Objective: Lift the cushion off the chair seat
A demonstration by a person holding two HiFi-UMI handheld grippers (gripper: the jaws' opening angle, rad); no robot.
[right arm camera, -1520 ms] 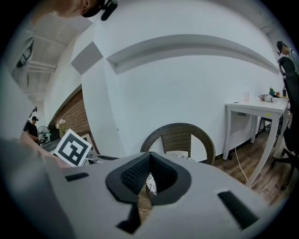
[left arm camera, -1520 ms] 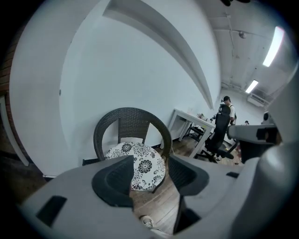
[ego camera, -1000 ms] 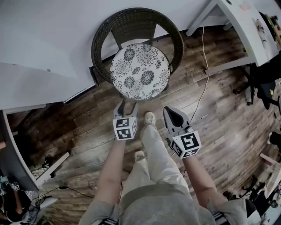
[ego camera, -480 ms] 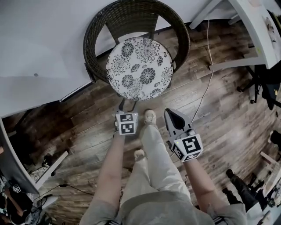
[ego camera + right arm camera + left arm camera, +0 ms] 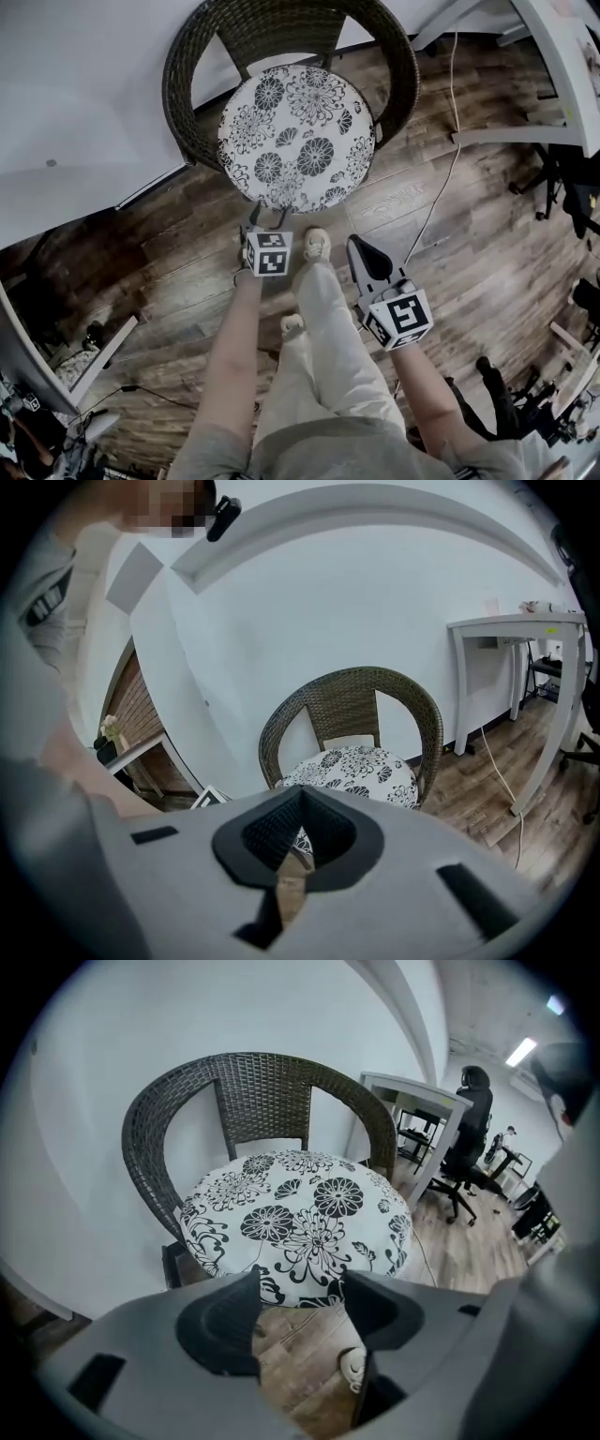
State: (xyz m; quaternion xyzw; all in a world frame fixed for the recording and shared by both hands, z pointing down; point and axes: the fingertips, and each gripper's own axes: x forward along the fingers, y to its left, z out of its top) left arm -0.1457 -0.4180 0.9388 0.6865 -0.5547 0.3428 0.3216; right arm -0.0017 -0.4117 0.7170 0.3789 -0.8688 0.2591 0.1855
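Qty check:
- wicker chair (image 5: pixel 178 112) x1
- floral cushion (image 5: pixel 296 136) x1, on the seat
- grippers x2: left gripper (image 5: pixel 255 225), right gripper (image 5: pixel 364 255)
- marker cubes x2, 1 per gripper: (image 5: pixel 267 253), (image 5: pixel 400 317)
- shoes x2: (image 5: pixel 317 246), (image 5: pixel 292 325)
- white desk (image 5: pixel 553 47) x1
- white cable (image 5: pixel 441 187) on the floor x1

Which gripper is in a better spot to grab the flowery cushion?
Left. The left gripper has just been opening its jaws, with nothing between them, and it faces the near edge of the cushion. The right gripper is shut and sits farther back.
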